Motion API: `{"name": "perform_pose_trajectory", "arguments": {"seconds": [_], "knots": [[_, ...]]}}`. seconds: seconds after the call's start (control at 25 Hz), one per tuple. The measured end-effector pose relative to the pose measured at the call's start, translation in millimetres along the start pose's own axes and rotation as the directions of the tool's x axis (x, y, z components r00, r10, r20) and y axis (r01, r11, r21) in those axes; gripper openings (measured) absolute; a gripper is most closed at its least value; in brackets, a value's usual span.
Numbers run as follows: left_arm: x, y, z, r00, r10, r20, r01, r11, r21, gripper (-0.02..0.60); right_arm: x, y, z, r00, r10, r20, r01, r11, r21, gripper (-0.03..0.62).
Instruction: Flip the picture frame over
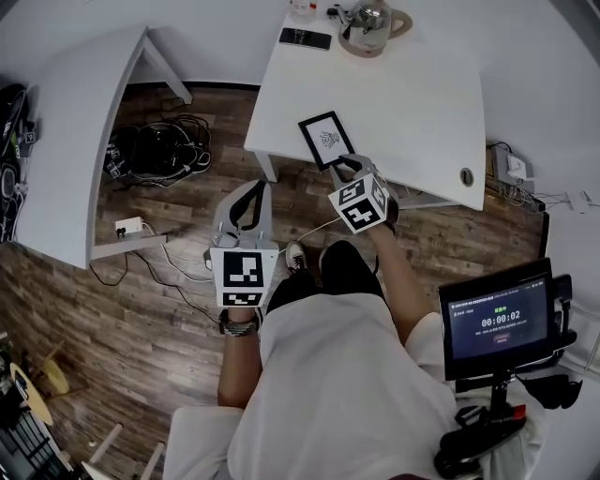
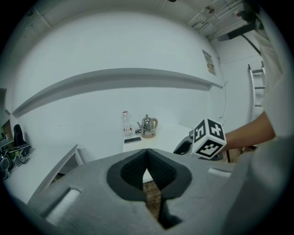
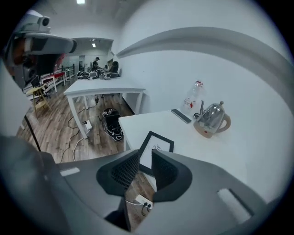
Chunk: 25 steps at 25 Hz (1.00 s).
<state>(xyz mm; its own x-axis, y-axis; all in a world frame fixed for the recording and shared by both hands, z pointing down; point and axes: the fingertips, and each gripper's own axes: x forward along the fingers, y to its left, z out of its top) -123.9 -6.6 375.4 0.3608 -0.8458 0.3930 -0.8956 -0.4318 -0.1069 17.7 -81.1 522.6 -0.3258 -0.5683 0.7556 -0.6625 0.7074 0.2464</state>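
Observation:
The black-edged picture frame [image 1: 325, 139] lies face up near the front left corner of the white table [image 1: 412, 103], a small drawing showing under its glass. My right gripper [image 1: 349, 163] hovers at the frame's near edge, tilted downward. In the right gripper view the frame [image 3: 155, 143] shows through the gap of that gripper [image 3: 145, 156], whose jaws stand open with nothing between the pads. My left gripper [image 1: 253, 187] hangs over the wooden floor, left of the table, well away from the frame. In its own view the left gripper [image 2: 147, 151] has its pad tips together, empty.
At the table's far edge stand a glass kettle [image 1: 367, 23] and a bottle [image 1: 302, 7], with a dark phone [image 1: 306, 38] lying beside them. A second white table [image 1: 75, 141] is at the left, with cables [image 1: 155, 150] and a power strip [image 1: 128, 226] on the floor. A monitor [image 1: 497, 319] stands at the right.

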Motion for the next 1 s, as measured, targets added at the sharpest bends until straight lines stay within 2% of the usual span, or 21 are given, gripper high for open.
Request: {"name": "perform_pose_trajectory", "arguments": {"seconds": [0.16,0.48,0.64,0.76,0.88,1.0], "knots": [[23.1,3.6,-17.2,0.999,0.008,-0.036,-0.008,1.0,-0.008,0.005,46.4,-1.3,3.2,0.998,0.059,-0.002,-0.058,0.996,0.073,0.087],[76.5,20.8,-35.9,0.994,0.01,-0.112,-0.014,0.999,-0.036,0.005,116.1,0.4,-2.4,0.979,0.177,-0.097,-0.159,0.973,0.167,0.1],[97.7,27.1,-30.6,0.99,0.014,-0.141,-0.013,1.0,0.003,0.005,134.9,-5.3,-1.1,0.967,0.222,-0.121,-0.202,0.966,0.159,0.127],[110.1,39.8,-31.3,0.987,0.022,-0.158,-0.024,1.0,-0.01,0.005,145.3,-3.7,-3.8,0.955,0.255,-0.155,-0.232,0.961,0.154,0.129],[122.1,61.4,-31.8,0.984,0.033,-0.175,-0.037,0.999,-0.018,0.005,158.4,-0.3,10.4,0.945,0.282,-0.165,-0.26,0.955,0.14,0.126],[122.8,65.2,-34.5,0.982,0.042,-0.182,-0.047,0.998,-0.028,0.005,157.3,6.5,12.0,0.934,0.304,-0.188,-0.285,0.951,0.12,0.106]]}}
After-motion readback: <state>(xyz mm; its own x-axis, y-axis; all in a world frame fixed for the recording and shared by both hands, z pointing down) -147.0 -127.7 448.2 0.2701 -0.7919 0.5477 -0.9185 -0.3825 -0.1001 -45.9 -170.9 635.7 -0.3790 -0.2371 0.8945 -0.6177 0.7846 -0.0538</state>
